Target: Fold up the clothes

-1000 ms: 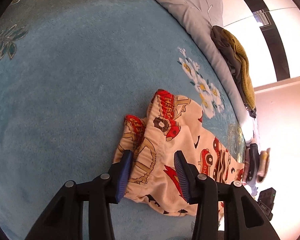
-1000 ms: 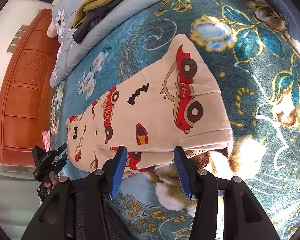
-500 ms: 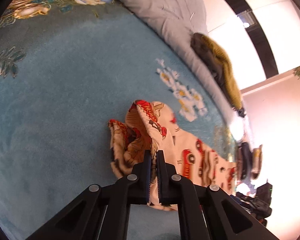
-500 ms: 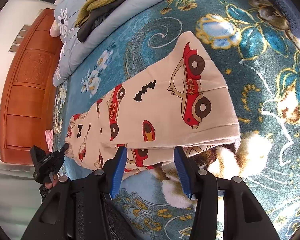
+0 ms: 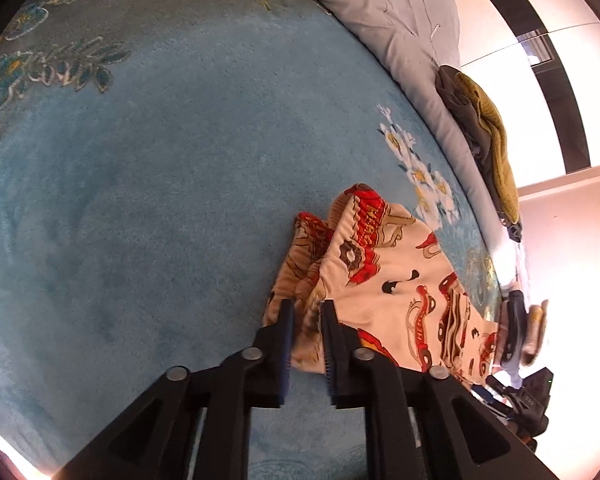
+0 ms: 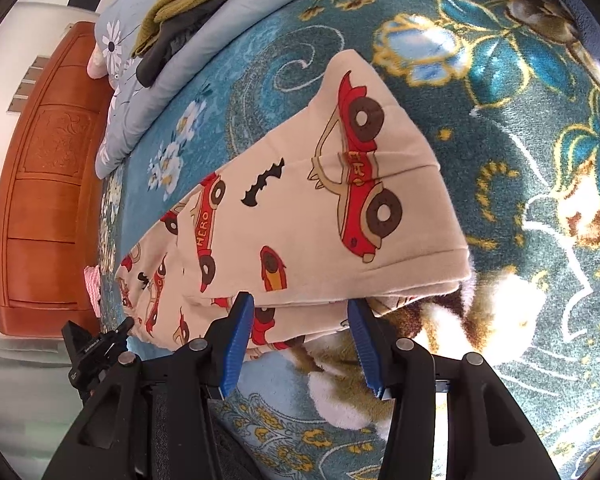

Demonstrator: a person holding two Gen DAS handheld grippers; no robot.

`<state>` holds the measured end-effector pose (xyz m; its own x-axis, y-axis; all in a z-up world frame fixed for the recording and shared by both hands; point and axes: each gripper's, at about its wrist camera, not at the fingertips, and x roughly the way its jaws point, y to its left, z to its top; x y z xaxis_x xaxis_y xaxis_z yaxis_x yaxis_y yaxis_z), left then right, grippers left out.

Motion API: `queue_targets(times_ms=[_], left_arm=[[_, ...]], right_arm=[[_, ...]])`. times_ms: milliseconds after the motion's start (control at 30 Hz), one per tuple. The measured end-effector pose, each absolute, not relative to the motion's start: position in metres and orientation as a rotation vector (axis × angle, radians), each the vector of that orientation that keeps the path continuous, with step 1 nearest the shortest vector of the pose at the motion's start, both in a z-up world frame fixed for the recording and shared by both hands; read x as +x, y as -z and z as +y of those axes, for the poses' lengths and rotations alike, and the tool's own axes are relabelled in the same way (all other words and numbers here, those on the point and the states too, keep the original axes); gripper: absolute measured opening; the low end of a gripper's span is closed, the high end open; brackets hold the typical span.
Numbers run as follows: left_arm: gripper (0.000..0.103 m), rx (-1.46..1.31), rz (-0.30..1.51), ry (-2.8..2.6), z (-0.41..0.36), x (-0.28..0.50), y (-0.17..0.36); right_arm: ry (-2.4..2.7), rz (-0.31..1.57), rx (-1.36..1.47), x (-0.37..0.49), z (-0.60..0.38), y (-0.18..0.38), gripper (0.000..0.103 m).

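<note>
Cream pyjama trousers printed with red cars lie stretched out on a teal floral blanket. My left gripper is at their bunched waistband. Its jaws are opening, and gathered cloth still fills the narrow gap between the pads. In the right wrist view the folded trouser legs end at a hem just beyond my right gripper. It stands open, its blue pads apart on either side of the cloth's near edge. The left gripper shows small at the far end.
A grey flowered quilt runs along the blanket's far side, with a pile of olive and dark clothes on it. A wooden headboard stands behind the quilt. Bare blanket spreads right of the legs.
The left jaws closed tight on the waistband, then parted a little. The left gripper has shifted and the waistband has bunched up. The right gripper has stayed open and still.
</note>
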<state>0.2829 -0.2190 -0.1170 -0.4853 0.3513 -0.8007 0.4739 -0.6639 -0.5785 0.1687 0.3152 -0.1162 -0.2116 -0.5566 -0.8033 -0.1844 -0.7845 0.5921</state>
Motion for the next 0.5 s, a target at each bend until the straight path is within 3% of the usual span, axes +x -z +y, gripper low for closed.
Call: queue_targets(times_ms=[67, 100, 433, 500], left_arm=[[0.054, 1.524, 1.26, 2.312, -0.215, 0.289, 0.115], [0.056, 1.513, 1.287, 2.297, -0.215, 0.292, 0.117], [0.056, 1.338, 1.654, 2.123, -0.207, 0.294, 0.152], [0.047, 1.266, 1.687, 2.093, -0.207, 0.295, 0.154]], right_arm=[[2.104, -0.877, 1.774, 0.168, 0.318, 0.114, 0.05], [2.108, -0.883, 1.768, 0.168, 0.32, 0.114, 0.05], [2.085, -0.914, 1.753, 0.172, 0.322, 0.117, 0.05], [2.086, -0.929, 1.741, 0.173, 0.324, 0.116, 0.05]])
